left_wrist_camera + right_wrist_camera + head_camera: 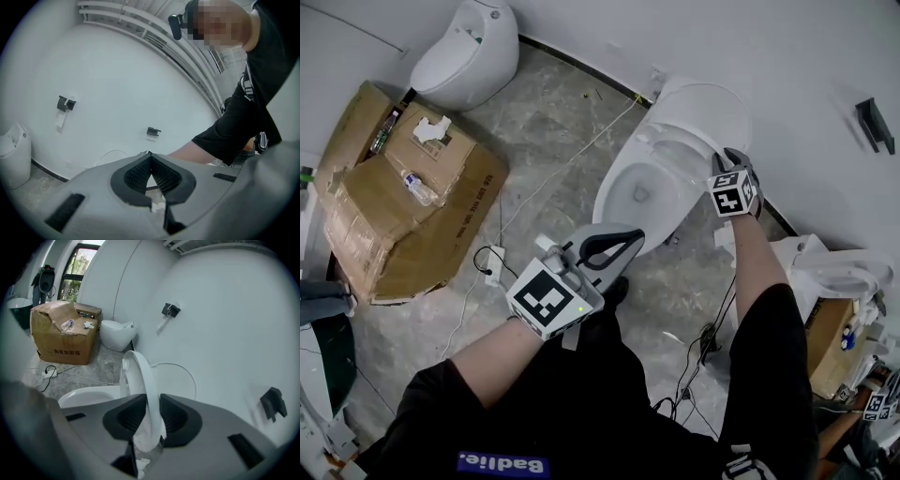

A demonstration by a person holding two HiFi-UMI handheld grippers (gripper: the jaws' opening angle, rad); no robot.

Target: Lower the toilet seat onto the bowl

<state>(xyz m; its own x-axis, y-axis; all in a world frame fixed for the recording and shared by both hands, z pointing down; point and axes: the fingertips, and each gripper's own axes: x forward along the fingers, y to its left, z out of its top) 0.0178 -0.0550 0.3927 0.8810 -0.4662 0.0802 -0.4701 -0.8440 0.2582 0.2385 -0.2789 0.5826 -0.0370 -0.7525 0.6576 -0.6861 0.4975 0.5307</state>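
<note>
A white toilet bowl (630, 202) stands by the wall, and its seat (698, 117) is raised against the wall behind it. My right gripper (734, 159) is at the seat's right edge. In the right gripper view the upright seat (137, 376) runs between the two pads, with the right gripper (152, 404) shut on its rim and the bowl (86, 397) low to the left. My left gripper (628, 242) is held in front of the bowl, away from it. Its tips meet in the left gripper view, so the left gripper (150, 158) is shut on nothing.
Taped cardboard boxes (394, 187) lie on the floor to the left. A second toilet (469, 52) stands at the back left. A power strip with cables (492, 272) is on the floor near my legs. More white fixtures and a box (834, 281) crowd the right.
</note>
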